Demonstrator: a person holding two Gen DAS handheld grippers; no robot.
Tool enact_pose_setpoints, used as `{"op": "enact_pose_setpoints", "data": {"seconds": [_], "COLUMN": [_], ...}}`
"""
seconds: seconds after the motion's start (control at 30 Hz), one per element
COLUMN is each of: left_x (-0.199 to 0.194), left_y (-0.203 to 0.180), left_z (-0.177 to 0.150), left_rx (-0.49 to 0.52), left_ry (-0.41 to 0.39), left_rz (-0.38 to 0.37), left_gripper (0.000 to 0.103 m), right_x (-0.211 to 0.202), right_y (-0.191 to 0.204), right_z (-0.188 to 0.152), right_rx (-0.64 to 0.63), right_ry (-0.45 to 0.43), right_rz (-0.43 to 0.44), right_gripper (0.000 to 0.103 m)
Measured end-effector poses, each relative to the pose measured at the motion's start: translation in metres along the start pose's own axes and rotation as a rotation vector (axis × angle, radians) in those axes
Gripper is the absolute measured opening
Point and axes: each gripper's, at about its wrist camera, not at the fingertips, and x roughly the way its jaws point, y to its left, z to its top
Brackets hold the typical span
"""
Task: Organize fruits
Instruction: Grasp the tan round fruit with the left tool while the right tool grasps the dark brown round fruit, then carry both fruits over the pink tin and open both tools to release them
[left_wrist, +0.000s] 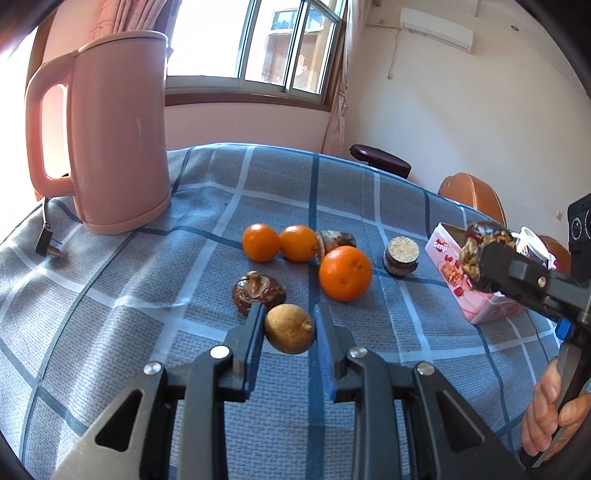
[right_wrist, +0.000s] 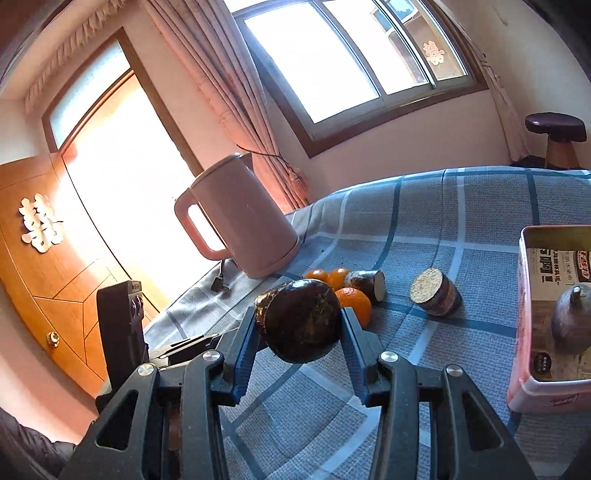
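My left gripper (left_wrist: 290, 319) is shut on a tan round fruit (left_wrist: 290, 330) low over the checked cloth. Just beyond its left finger lies a dark brown fruit (left_wrist: 258, 291). Three oranges (left_wrist: 345, 273) cluster behind it, with another dark fruit (left_wrist: 337, 239) among them. At the right, my right gripper (left_wrist: 478, 267) holds a dark brown fruit (left_wrist: 485, 236) in the air in front of the pink box (left_wrist: 448, 258). In the right wrist view that dark fruit (right_wrist: 301, 325) is clamped between the right gripper's (right_wrist: 299, 319) pads, left of the pink box (right_wrist: 526, 306), which holds one dark fruit (right_wrist: 572, 325).
A tall pink kettle (left_wrist: 118, 133) stands at the back left, its plug (left_wrist: 46, 243) lying on the cloth. A short cut cylinder (left_wrist: 400, 256) lies between the oranges and the box. A person's hand (left_wrist: 550, 410) grips the right handle. Chairs stand past the table's far edge.
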Motion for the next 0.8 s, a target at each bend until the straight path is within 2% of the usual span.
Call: {"op": "enact_pose_setpoints", "data": {"seconds": [0.27, 0.8], "left_x": [0.002, 0.018], "left_y": [-0.038, -0.139], "left_z": [0.009, 0.04], "left_rx": [0.055, 0.182], "left_ry": [-0.058, -0.118], "left_rz": [-0.037, -0.146], "left_gripper": [0.029, 0.029], "right_x": [-0.033, -0.087], "right_y": [-0.018, -0.075], "right_z": [0.006, 0.015], "right_rx": [-0.023, -0.042], "right_ry": [-0.055, -0.125], "right_rz": [-0.081, -0.368], "right_gripper": [0.046, 0.046]}}
